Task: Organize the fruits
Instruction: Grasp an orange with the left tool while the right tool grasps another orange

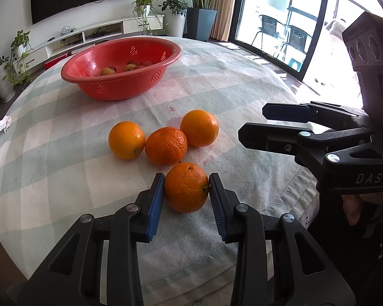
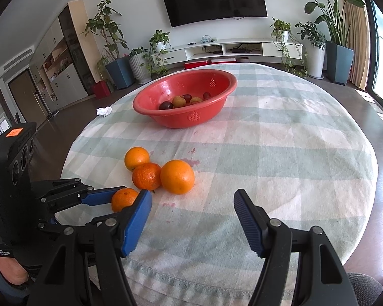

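My left gripper [image 1: 186, 188] is shut on the nearest orange [image 1: 186, 187], which rests on the checked tablecloth near the front edge; the same orange shows in the right wrist view [image 2: 123, 199]. Three more oranges [image 1: 166, 145] lie in a cluster just beyond it [image 2: 177, 177]. A red basket [image 1: 120, 70] holding small plums and other fruit stands farther back [image 2: 185, 99]. My right gripper [image 2: 192, 219] is open and empty, hovering over the cloth to the right of the oranges; it also shows in the left wrist view [image 1: 251, 122].
The round table's cloth [image 2: 280, 153] reaches to the edges all around. A crumpled white tissue [image 2: 104, 111] lies at the far left edge. Potted plants, a TV unit and a glass door stand beyond the table.
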`<act>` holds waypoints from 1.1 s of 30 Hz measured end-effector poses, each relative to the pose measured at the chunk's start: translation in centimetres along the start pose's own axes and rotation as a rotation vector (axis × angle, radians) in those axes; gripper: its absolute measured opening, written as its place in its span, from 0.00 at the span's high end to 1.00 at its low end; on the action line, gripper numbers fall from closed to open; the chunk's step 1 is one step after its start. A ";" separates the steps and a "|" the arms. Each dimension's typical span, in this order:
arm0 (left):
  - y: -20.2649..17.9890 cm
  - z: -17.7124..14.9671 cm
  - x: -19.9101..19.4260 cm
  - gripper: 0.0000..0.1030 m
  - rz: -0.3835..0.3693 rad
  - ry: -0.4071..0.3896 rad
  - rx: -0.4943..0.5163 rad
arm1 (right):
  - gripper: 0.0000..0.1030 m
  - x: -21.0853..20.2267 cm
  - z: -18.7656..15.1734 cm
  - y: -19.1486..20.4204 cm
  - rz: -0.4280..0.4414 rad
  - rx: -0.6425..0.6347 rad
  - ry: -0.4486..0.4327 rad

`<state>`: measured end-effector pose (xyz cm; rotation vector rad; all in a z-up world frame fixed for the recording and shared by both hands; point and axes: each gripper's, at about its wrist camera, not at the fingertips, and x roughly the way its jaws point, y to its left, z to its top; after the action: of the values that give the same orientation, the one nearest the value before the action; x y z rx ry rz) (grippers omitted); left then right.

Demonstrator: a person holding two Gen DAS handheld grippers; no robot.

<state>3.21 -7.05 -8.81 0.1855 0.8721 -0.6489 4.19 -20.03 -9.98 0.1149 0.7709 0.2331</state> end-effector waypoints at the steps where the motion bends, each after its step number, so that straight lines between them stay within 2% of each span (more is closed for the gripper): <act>1: 0.0 0.0 -0.2 0.68 -0.002 -0.002 0.000 | 0.32 0.0 0.0 0.0 0.001 -0.001 0.002; 7: 0.4 -0.6 -1.8 0.68 -0.008 -0.019 -0.013 | 0.32 0.4 0.6 0.2 -0.003 -0.047 0.035; 11: 1.4 -1.1 -3.0 0.68 0.001 -0.030 -0.042 | 0.32 1.5 1.6 0.6 -0.008 -0.132 0.083; 16: 2.8 -1.8 -3.9 0.68 0.013 -0.037 -0.083 | 0.34 3.7 2.7 1.2 0.064 -0.263 0.155; 20: 3.3 -2.1 -4.2 0.68 0.016 -0.040 -0.096 | 0.39 5.5 3.0 1.5 0.108 -0.354 0.216; 26: 3.5 -2.3 -4.0 0.68 0.009 -0.032 -0.105 | 0.46 6.7 3.1 2.7 0.118 -0.472 0.257; 31: 3.5 -2.4 -3.7 0.68 0.005 -0.026 -0.109 | 0.51 6.8 3.0 2.8 0.134 -0.493 0.268; 33: 3.6 -2.4 -3.6 0.68 0.002 -0.023 -0.109 | 0.57 7.1 2.7 2.6 0.131 -0.491 0.283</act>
<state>2.08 -1.62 -8.04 0.0804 0.8832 -0.5987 10.62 -15.73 -12.36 -0.3401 0.9670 0.5642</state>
